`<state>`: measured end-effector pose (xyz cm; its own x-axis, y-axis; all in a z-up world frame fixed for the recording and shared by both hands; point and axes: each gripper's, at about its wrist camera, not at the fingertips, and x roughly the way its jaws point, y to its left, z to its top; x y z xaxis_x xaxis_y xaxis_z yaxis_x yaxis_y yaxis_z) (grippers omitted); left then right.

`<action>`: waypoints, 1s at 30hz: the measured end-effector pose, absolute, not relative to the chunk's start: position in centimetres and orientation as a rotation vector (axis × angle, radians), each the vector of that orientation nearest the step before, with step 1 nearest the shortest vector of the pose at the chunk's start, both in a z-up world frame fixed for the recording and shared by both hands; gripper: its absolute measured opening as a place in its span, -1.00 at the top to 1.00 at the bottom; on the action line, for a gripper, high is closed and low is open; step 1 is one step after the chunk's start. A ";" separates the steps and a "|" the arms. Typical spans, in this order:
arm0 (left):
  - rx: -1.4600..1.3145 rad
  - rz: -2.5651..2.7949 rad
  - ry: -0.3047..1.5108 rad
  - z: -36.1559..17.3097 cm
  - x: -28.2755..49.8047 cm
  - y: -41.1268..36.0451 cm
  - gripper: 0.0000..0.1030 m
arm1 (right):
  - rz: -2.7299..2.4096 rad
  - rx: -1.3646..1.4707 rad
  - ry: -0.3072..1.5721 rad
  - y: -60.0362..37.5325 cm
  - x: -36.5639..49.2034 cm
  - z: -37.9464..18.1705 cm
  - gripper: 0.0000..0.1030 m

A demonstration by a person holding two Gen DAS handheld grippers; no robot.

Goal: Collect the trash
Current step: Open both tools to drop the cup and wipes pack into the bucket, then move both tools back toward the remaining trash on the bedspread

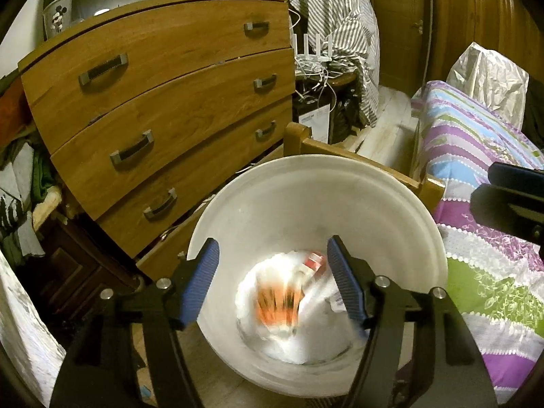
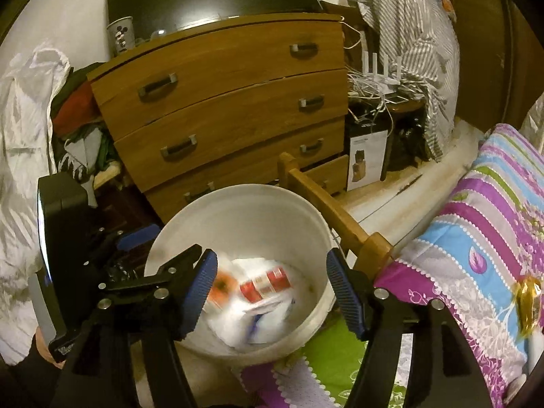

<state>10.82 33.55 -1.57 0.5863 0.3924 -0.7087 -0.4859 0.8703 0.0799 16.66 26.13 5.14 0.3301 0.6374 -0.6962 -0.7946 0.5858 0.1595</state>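
Left wrist view, from nine o'clock across to three. At nine o'clock, heaped clothes (image 1: 23,176) wedged beside a wooden chest of drawers (image 1: 163,108), a Mickey Mouse cup (image 1: 57,15) on its top at ten o'clock. At twelve, striped grey cloth (image 1: 340,34) draped over a white router (image 1: 312,51) and a tangle of cables. At six o'clock, the left gripper (image 1: 273,280) with blue pads spread wide apart, nothing between them, poised directly over a white bucket (image 1: 316,183). Inside the bucket, at its bottom: trash (image 1: 292,302), blurred, a white plastic bag with orange and red packaging. Behind the bucket at one o'clock, a wooden bed rail (image 1: 357,159). At three o'clock, a striped floral bedspread (image 1: 476,156) with a crumpled silver bag (image 1: 489,81) on it at two; at the right edge, part of the right gripper's black body (image 1: 513,197).

Right wrist view, same order. At nine o'clock, white fabric (image 2: 23,156), then the left gripper (image 2: 136,238), a blue pad just beside the bucket rim. At six o'clock, the right gripper (image 2: 272,284), pads wide apart and empty, above the white bucket (image 2: 238,204); the trash (image 2: 258,292) lying in the bottom, red-and-white packets on a white bag. Chest of drawers (image 2: 231,102) at twelve, bed rail (image 2: 326,210) at two, bedspread (image 2: 482,224) at three with a gold wrapper (image 2: 528,301) lying on it at four o'clock.
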 end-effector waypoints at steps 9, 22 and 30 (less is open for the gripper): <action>-0.127 0.519 0.793 -1.4 10.9 33.5 -0.23 | 0.949 -0.228 0.788 25.6 16.2 5.2 -0.32; -0.111 0.546 0.761 -0.1 10.3 32.5 -0.30 | 0.886 -0.209 0.638 22.7 14.0 6.7 -0.32; -0.094 0.536 0.729 1.3 9.6 30.0 -0.47 | 0.755 -0.235 0.431 17.3 9.8 8.2 -0.36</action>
